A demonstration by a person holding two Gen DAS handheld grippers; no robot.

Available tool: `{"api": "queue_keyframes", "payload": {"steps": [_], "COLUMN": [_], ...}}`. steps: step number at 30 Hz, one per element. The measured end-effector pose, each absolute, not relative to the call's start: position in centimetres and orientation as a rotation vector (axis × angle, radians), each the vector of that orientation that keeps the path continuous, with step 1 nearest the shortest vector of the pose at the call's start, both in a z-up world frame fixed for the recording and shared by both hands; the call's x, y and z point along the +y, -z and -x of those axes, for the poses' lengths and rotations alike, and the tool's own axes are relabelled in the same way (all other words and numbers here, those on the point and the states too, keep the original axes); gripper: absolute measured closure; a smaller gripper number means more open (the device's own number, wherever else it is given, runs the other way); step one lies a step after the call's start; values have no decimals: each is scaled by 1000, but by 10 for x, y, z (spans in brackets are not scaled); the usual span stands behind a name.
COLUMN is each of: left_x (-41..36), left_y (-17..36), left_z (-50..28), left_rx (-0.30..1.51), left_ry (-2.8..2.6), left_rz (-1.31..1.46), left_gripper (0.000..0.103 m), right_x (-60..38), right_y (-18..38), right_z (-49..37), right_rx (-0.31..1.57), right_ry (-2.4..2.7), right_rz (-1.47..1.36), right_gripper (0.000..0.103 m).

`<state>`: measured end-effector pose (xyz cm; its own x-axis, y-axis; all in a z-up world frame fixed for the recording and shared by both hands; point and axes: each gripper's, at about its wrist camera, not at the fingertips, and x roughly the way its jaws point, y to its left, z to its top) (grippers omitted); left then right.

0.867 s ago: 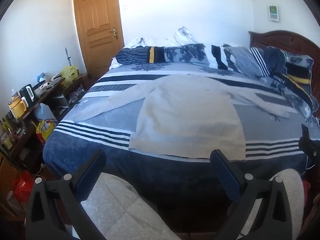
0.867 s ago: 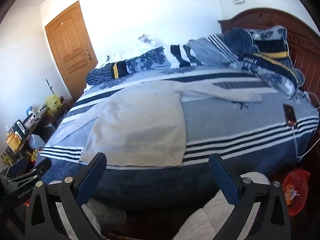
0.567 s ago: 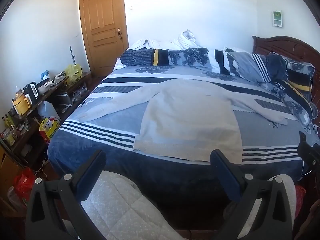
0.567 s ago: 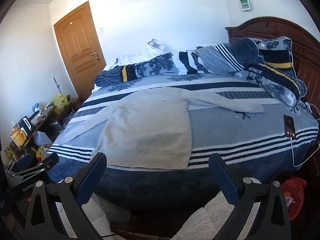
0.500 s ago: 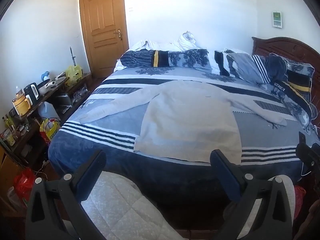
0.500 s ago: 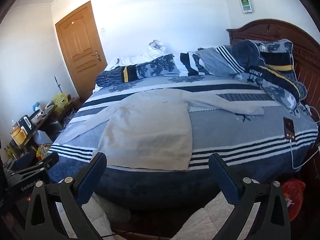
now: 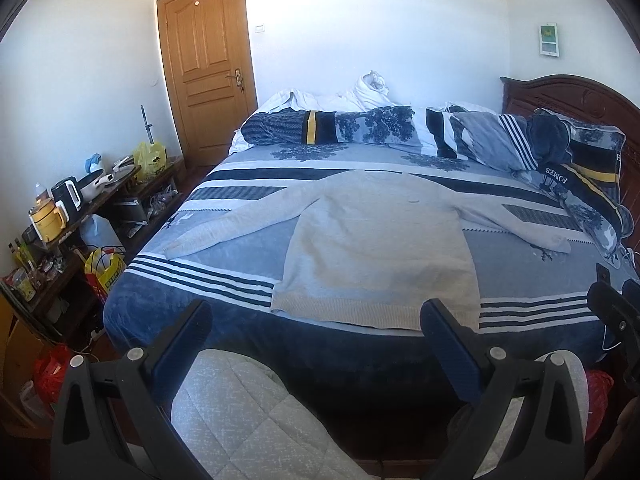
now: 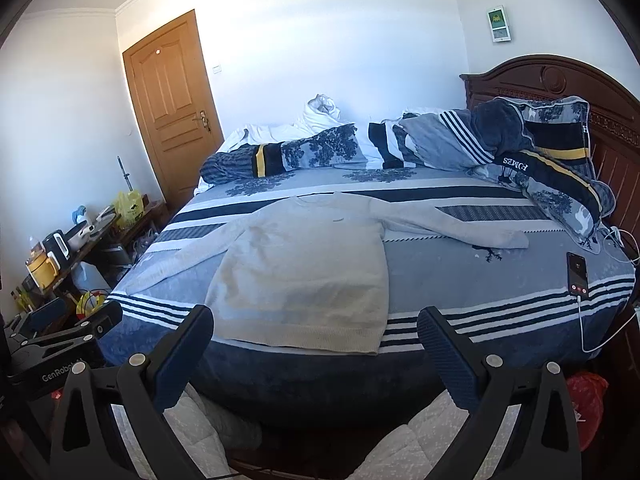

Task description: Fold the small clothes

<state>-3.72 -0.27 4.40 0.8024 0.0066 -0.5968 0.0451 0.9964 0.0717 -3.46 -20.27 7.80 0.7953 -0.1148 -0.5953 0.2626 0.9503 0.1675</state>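
we see sweater (image 7: 376, 248) flat on bed (image 7: 168, 292), hem at near edge | only right view shows phone (image 8: 577, 276) | left gripper (image 7: 316, 340), right gripper (image 8: 314, 338) gaping, empty, short of bed

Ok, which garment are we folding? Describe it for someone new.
Look at the big striped blue bed. Spread flat on it, front up with both sleeves out, is a pale grey sweater. Unlike the patterned blue bedding bunched behind it, it is plain and light.
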Motion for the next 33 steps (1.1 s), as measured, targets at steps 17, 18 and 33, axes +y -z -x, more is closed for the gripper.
{"api": "queue_keyframes", "payload": {"steps": [17, 18, 33], "left_x": [3, 3, 5], "left_y": [-58, -58, -61], "left_z": [27, 27, 29], "left_rx": [649, 649, 647], "left_ry": [24, 25, 22], "left_rz": [-79, -79, -74], "left_gripper": [0, 0, 0], "right_x": [-225, -227, -223], "right_y": [-97, -95, -96], "right_z": [62, 64, 67], "right_rx": [632, 633, 650], "right_ry": [138, 137, 124], "right_rz": [-242, -241, -235], "right_gripper": [0, 0, 0]}}
